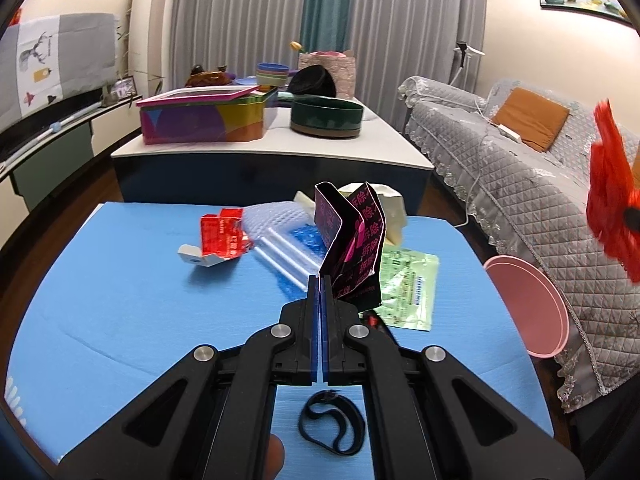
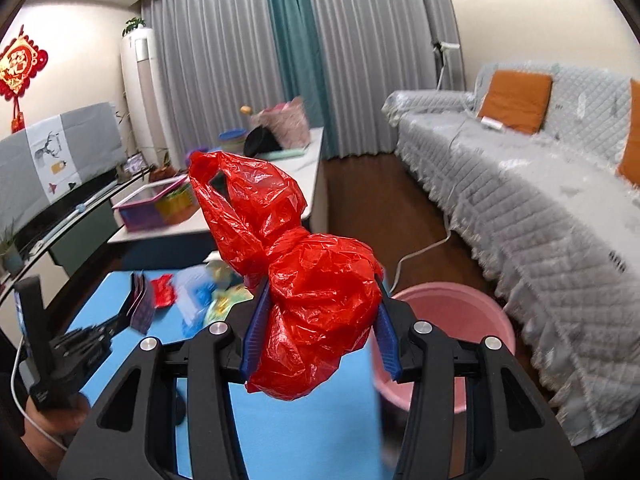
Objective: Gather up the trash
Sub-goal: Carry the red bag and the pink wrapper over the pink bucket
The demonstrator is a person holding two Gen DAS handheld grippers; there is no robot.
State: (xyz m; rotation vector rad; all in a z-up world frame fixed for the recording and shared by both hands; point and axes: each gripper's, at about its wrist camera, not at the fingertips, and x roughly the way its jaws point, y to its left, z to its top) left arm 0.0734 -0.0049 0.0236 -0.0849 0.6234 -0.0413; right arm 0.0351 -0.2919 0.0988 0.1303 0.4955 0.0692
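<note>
My left gripper (image 1: 320, 280) is shut on a black and pink wrapper (image 1: 352, 240) and holds it upright above the blue table (image 1: 140, 300). It also shows in the right wrist view (image 2: 120, 320). My right gripper (image 2: 320, 300) is shut on a knotted red plastic bag (image 2: 304, 280), held in the air beside the table, near the pink bucket (image 2: 448, 320). The bag also shows at the right edge of the left wrist view (image 1: 612, 200). On the table lie a red torn box (image 1: 222, 236), clear bubble wrap (image 1: 280, 236), a green packet (image 1: 408, 288) and a white crumpled piece (image 1: 388, 208).
The pink bucket (image 1: 528, 304) stands on the floor between the table's right edge and the grey sofa (image 1: 520, 184). A black rubber band (image 1: 332, 424) lies at the table's front. A white coffee table (image 1: 280, 140) with tins stands behind.
</note>
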